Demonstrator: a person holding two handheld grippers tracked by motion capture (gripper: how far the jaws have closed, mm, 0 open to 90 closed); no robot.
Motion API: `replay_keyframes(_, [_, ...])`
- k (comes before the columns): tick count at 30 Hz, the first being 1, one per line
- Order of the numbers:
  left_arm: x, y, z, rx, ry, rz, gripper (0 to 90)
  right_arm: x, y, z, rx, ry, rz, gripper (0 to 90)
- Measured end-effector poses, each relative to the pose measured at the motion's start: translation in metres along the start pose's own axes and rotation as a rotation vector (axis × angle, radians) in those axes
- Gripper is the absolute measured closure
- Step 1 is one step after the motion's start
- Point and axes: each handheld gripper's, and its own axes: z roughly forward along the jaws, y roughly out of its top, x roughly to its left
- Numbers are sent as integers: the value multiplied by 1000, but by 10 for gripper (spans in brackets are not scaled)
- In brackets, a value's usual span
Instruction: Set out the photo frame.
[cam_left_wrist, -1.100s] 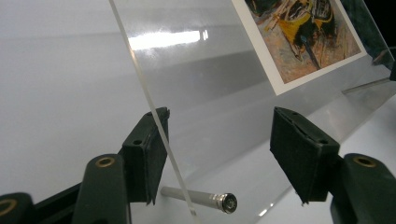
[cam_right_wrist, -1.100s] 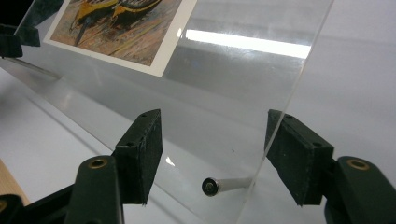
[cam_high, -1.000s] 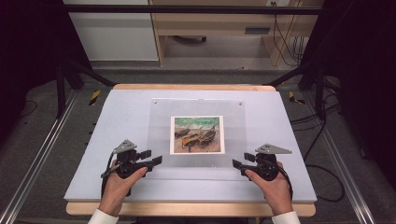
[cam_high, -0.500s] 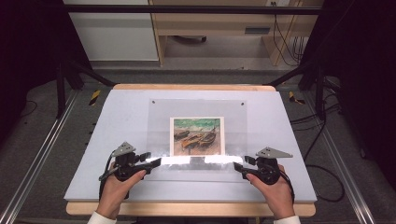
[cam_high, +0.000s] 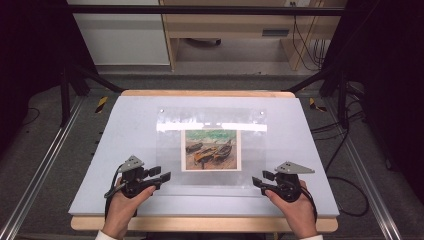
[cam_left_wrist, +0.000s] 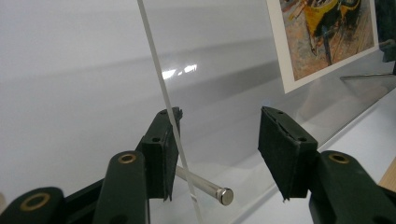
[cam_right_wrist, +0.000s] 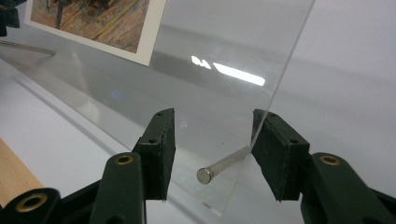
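A clear acrylic sheet (cam_high: 212, 120) lies on the pale grey board (cam_high: 125, 130), with a painted picture of boats (cam_high: 211, 150) under it. My left gripper (cam_high: 161, 178) is at the sheet's near left corner and my right gripper (cam_high: 258, 181) at its near right corner. In the left gripper view the left gripper (cam_left_wrist: 219, 140) is open; its jaws have just been closing around a metal pin (cam_left_wrist: 205, 186) at the sheet's edge (cam_left_wrist: 161, 88). In the right gripper view the right gripper (cam_right_wrist: 212, 135) is open, also just closing, with a metal pin (cam_right_wrist: 224, 165) between its pads, untouched.
Two small studs (cam_high: 161, 111) (cam_high: 262, 113) mark the sheet's far corners. The board rests on a wooden table (cam_high: 200, 93) with its front edge (cam_high: 200, 224) by the person's hands. Metal rails (cam_high: 45, 165) run along both sides. Cables (cam_high: 345, 185) lie on the floor at the right.
A bright glare along the sheet's near edge half a second ago now lies above the picture. Both hands have stayed at the near corners.
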Motion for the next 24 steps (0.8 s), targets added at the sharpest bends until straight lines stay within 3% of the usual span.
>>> replay_keyframes(24, [-3,-4,-4,10,10,12,509,1,-5,-4,5,-1,-11,548])
